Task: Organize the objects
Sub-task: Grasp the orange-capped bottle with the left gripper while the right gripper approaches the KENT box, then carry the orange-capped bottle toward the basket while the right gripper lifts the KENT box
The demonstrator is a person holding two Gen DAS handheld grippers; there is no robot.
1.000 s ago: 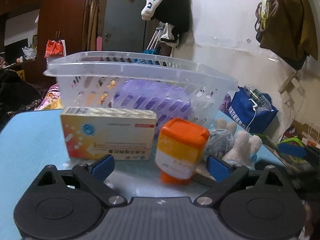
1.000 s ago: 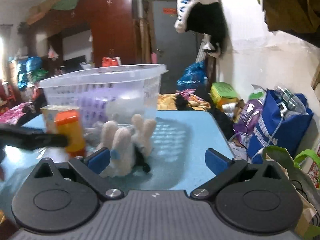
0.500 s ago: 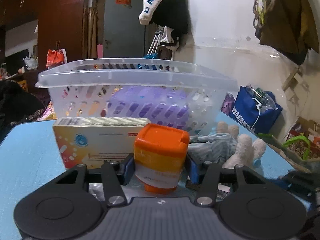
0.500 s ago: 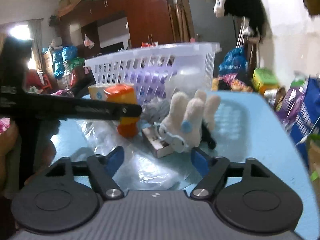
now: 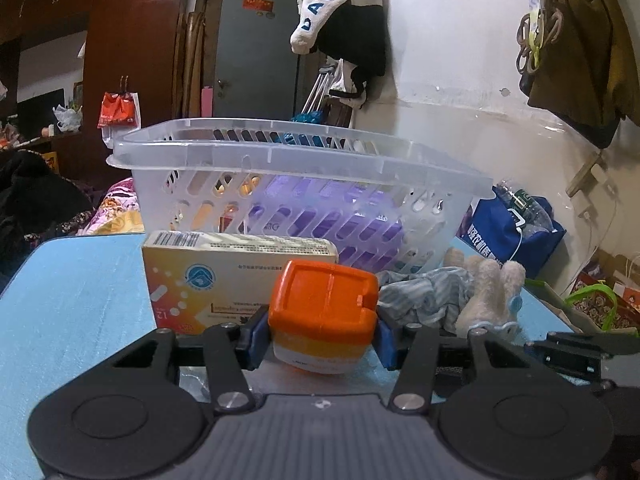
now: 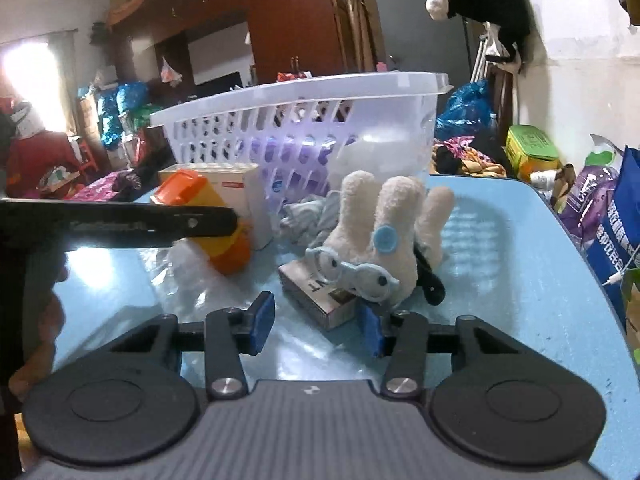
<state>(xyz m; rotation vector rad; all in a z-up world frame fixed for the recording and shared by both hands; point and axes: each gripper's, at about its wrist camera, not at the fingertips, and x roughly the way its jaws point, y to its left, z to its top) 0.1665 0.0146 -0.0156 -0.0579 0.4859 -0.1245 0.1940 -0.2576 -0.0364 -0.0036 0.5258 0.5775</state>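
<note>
My left gripper (image 5: 322, 336) is shut on an orange-capped bottle (image 5: 324, 312), tilted, just above the blue table (image 5: 72, 308); the bottle also shows in the right wrist view (image 6: 208, 220). Behind it lie a yellow-and-white medicine box (image 5: 224, 276) and a clear plastic basket (image 5: 296, 184) holding something purple. My right gripper (image 6: 316, 322) is open and empty, low over the table, just in front of a small box (image 6: 316, 296) under a white plush glove toy (image 6: 384, 240). A striped grey cloth (image 6: 312, 216) lies behind the toy.
A clear plastic bag (image 6: 180, 268) lies on the table by the bottle. The left gripper's arm (image 6: 120, 226) crosses the left of the right wrist view. Bags (image 6: 612, 220) stand off the table's right edge. A wall lies to the right.
My left gripper closed on the orange-capped bottle and tilted it. My right gripper swung left, moved toward the plush toy and small box, and narrowed its opening.
</note>
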